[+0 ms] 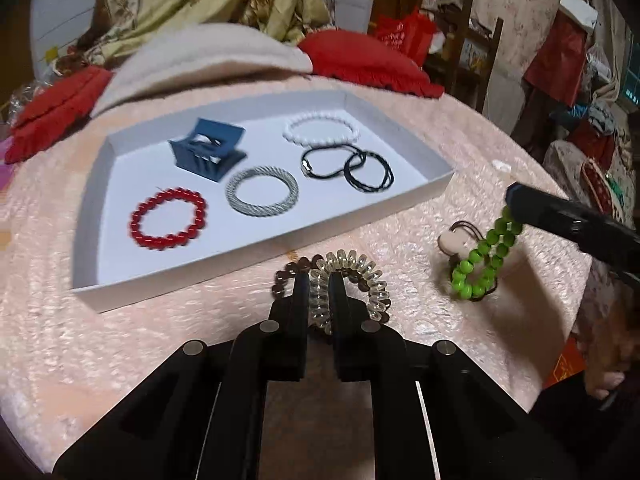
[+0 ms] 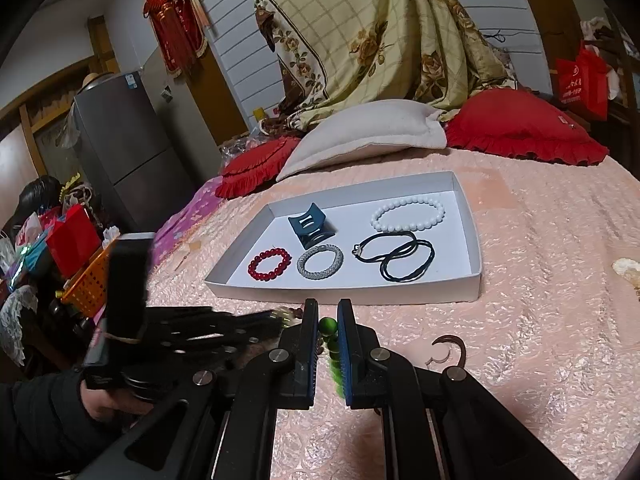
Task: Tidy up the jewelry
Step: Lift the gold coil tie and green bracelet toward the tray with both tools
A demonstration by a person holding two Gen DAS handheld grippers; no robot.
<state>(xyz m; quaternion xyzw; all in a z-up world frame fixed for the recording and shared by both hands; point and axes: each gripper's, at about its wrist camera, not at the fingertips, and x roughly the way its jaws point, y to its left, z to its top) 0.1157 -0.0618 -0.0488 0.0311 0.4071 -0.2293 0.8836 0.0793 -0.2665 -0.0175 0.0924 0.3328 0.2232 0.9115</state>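
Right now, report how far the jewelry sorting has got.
Done: the white tray holds a red bead bracelet, silver bangle, white bead bracelet, blue claw clip and black cords. In hand: left tool grips the clear coil tie; right tool grips the green bead bracelet. Left: brown beads and the heart tie.

glossy red beads (image 1: 168, 219), matt white tray (image 1: 420, 196).

Right claw (image 2: 328, 320) pinches green bead bracelet (image 2: 334, 354) before white tray (image 2: 472, 240).
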